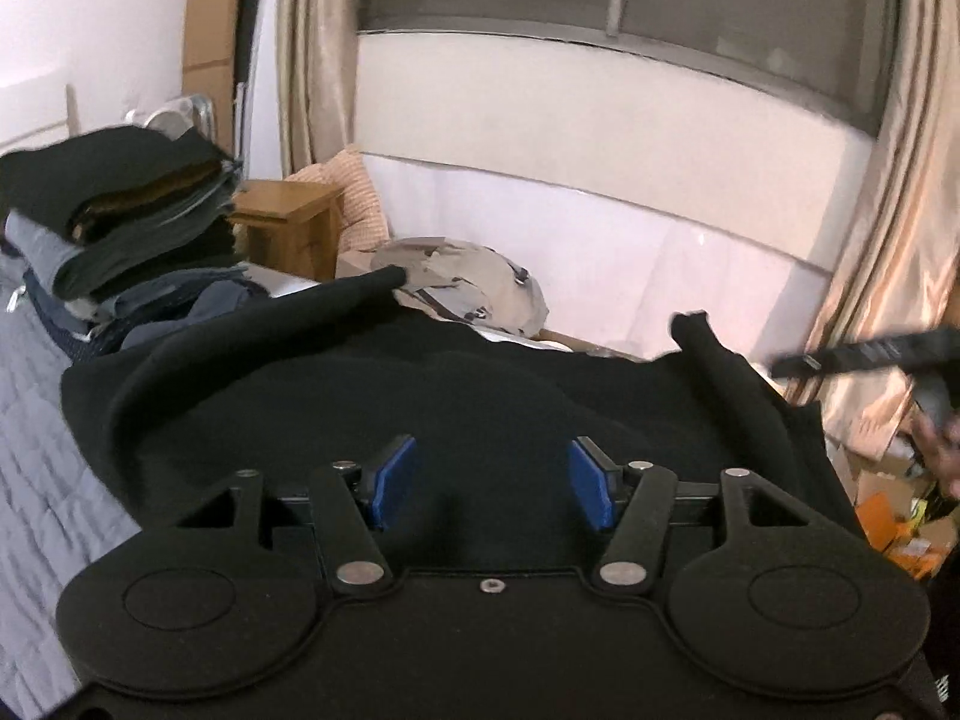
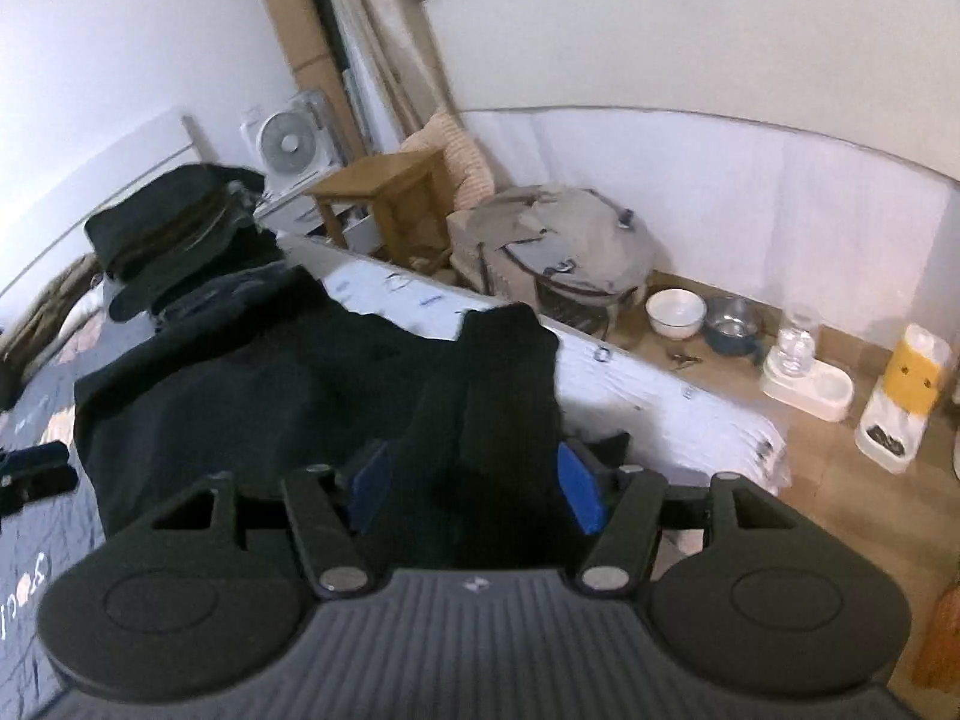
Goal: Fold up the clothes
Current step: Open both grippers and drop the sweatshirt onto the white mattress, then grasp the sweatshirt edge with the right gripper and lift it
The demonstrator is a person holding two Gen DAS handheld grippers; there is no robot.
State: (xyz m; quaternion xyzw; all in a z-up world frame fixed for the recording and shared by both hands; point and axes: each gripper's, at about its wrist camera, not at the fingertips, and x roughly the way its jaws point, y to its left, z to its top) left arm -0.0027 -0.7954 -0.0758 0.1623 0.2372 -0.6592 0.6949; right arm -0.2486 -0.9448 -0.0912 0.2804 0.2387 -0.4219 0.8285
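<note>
Garment [image 1: 420, 396]: black, soft, limp; spread on bed [image 1: 36, 420].
Hold: sleeve ends, upper frame.
Left gripper [image 1: 492, 489]: released, empty.
Right gripper [image 2: 474, 489]: released, cloth between, untouched.

1. Matt black knit cloth: garment [image 1: 420, 396].
2. Quilted grey cloth: bed cover [image 1: 36, 420].
3. Plain wood: stool [image 2: 390, 192].
4. Glossy satin: curtain [image 1: 888, 240].
5. Shiny metal: bowl [image 2: 732, 315].
6. Matt black plastic: left gripper [image 1: 492, 483], blue pads.
</note>
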